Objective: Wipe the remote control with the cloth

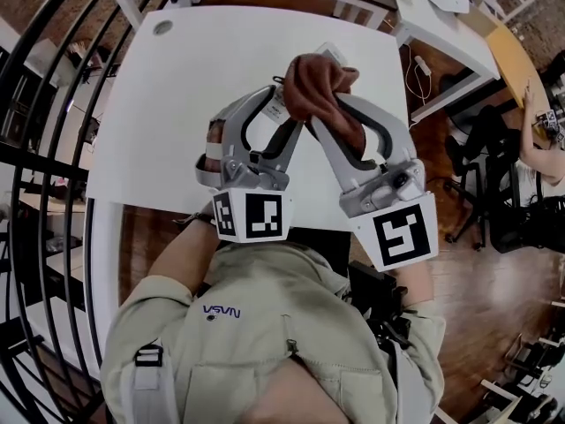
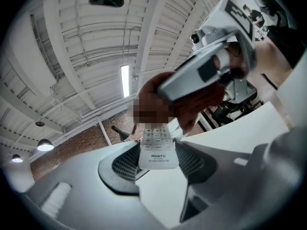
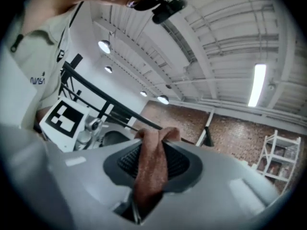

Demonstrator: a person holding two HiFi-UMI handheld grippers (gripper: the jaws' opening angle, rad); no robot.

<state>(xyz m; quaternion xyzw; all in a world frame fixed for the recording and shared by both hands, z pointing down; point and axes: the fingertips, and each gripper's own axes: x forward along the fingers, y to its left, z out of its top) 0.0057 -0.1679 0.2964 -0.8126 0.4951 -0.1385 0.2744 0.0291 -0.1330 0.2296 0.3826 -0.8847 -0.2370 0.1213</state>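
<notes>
Room: white ribbed ceiling (image 3: 225, 42) w/ strip lights, brick wall (image 3: 240, 133) below it, wood floor (image 1: 494, 281), black railing (image 1: 53, 104) curving down the left side of the head view. A second white desk (image 1: 441, 34) stands at top right, office chairs beside it.

White table (image 1: 177, 104) fills the middle of the head view. Both grippers are held up above it, not touching it, tips converging.

Right gripper (image 1: 334, 113): jaws nearly together, clamped on the brown cloth (image 1: 322, 82). In the right gripper view the cloth runs as a folded band between the ribbed pads and bunches out past the tips (pads pressing it on both sides).

Left gripper (image 1: 284, 117): jaws partway apart, closed on the remote control (image 2: 157, 152). In the left gripper view the white remote sits between the pads, gripped at its lower end, button face toward the camera, brand print legible, the rest sticking out past the tips.

Cloth vs remote: in the head view the bunched cloth lies over the remote's upper part, a white corner poking out beyond it. Left gripper view agrees, w/ the cloth and the right gripper's jaws right over the remote's far end.
</notes>
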